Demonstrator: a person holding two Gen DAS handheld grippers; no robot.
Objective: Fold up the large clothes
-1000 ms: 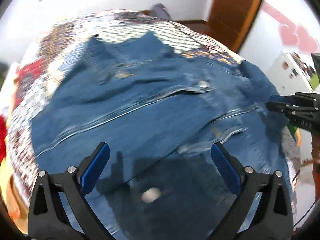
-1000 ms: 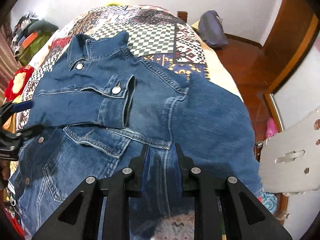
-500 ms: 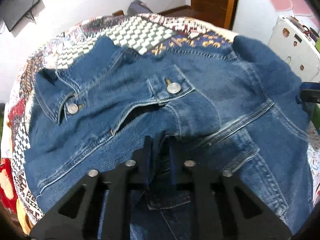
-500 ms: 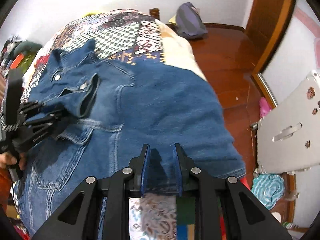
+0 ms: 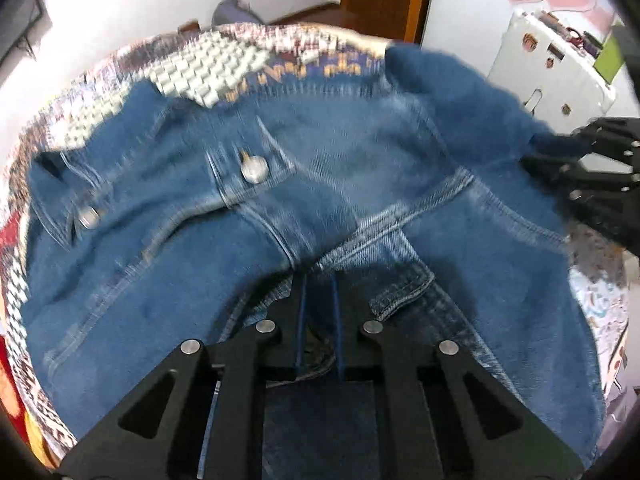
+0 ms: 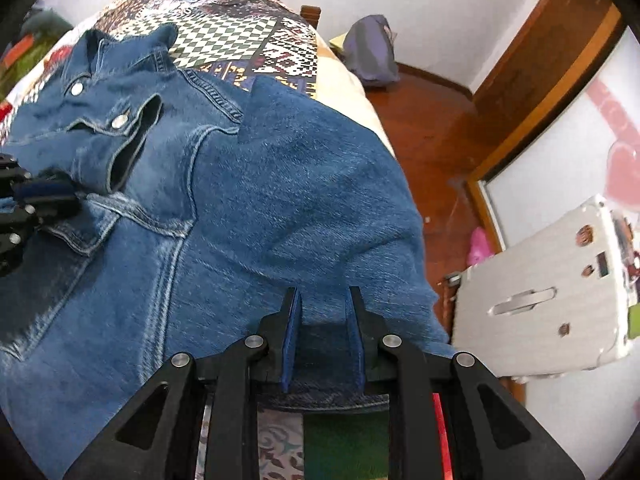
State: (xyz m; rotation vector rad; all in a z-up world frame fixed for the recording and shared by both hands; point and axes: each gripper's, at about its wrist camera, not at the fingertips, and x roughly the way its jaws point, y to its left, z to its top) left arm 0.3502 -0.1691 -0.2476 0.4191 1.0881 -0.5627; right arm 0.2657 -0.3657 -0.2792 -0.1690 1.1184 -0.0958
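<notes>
Denim jacket (image 6: 248, 208) spread on bed (image 6: 224, 36), front up, cuff folded across chest. My left gripper (image 5: 319, 320) clenched on fabric near front placket; right gripper (image 6: 323, 332) pinching hem edge. Risk I see: heavy denim slipping from shallow hem grip on lift, fold going crooked.

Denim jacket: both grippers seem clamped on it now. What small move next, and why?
Probably lift both together and carry the near edge toward the collar. The left gripper is shut on a fold mid-front, the right gripper on the hem of the denim jacket, which still lies spread across the patterned bedspread.
</notes>
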